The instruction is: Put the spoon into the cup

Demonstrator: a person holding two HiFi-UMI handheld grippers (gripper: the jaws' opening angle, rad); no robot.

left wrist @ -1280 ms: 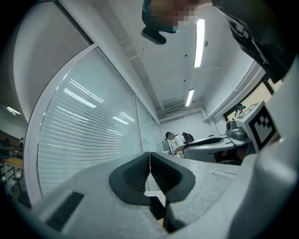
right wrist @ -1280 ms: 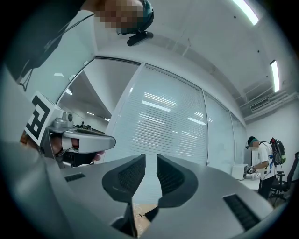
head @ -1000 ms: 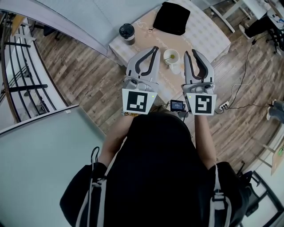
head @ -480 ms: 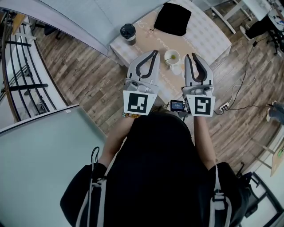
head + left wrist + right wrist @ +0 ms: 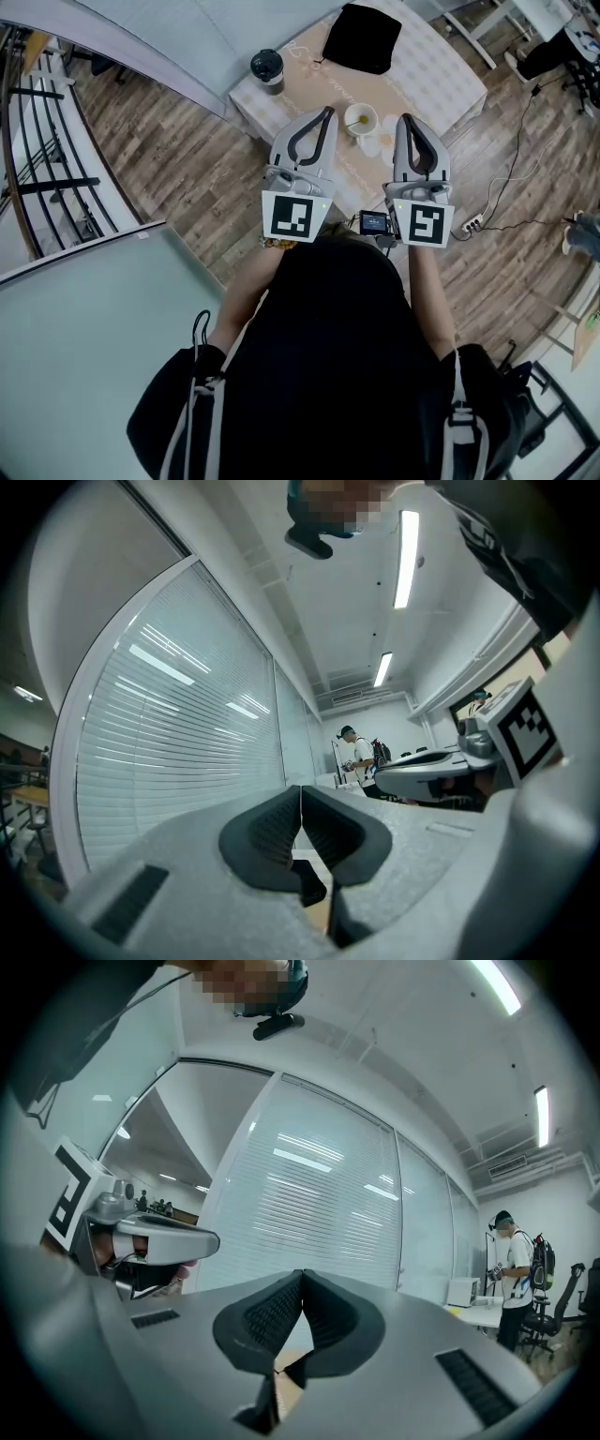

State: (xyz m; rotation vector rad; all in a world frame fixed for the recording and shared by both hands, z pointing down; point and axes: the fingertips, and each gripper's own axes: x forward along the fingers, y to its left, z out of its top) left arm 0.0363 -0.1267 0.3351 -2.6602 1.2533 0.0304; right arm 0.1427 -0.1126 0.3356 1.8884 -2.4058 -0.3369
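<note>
Both grippers sit slightly nearer the body than a second ago. Left gripper point(image 5: 328, 111) and right gripper point(image 5: 405, 119): fingers pressed together, holding nothing. Spoon point(image 5: 358, 120) lies inside the white cup point(image 5: 371, 112) on the bench point(image 5: 441, 75), between both fingertips and clear of them; its axis is too small to read.

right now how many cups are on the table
2: a dark lidded cup at the left edge of the table, and a white cup between the left tool and the right tool. The tools may hide others.
</note>
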